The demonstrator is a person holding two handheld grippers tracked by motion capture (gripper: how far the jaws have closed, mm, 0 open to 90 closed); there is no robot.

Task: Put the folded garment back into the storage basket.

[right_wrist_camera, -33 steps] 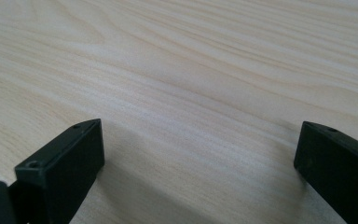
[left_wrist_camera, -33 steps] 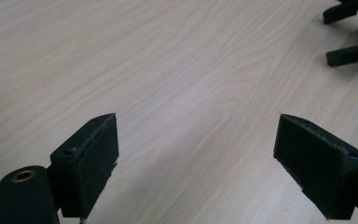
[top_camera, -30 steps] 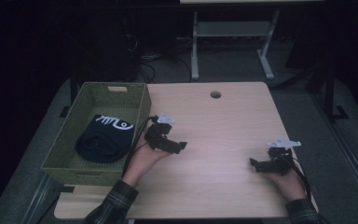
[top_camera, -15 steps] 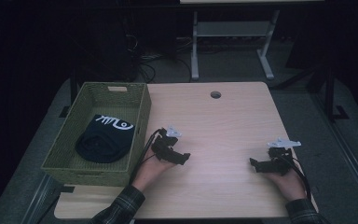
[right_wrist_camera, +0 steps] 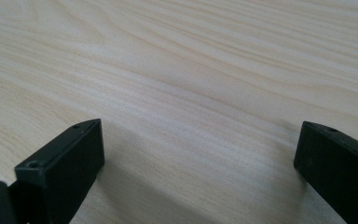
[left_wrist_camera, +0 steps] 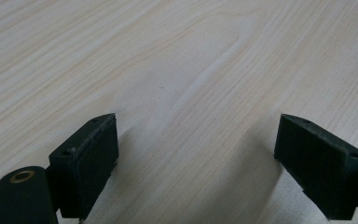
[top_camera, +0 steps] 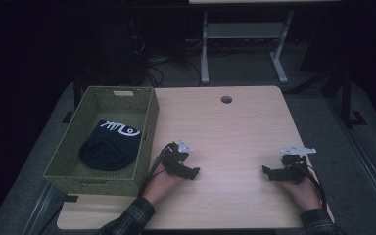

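My left gripper (top_camera: 194, 172) rests low over the pale wooden table (top_camera: 225, 132), just right of the green woven basket (top_camera: 142, 100). Its jaws stand wide apart with bare wood between them, as the left gripper view (left_wrist_camera: 196, 154) confirms. My right gripper (top_camera: 266, 172) lies near the table's front right, also open and holding nothing; the right gripper view (right_wrist_camera: 200, 163) shows plain tabletop between its jaws. A folded dark garment with white lettering (top_camera: 110, 144) lies inside the basket.
The basket hangs over the table's left edge. A round cable hole (top_camera: 226, 99) sits near the table's far edge. Beyond the table stand a white metal frame (top_camera: 240, 44) and dark floor with cables.
My left gripper has drawn back toward the front edge and slightly right, away from the basket. The right gripper has stayed put.
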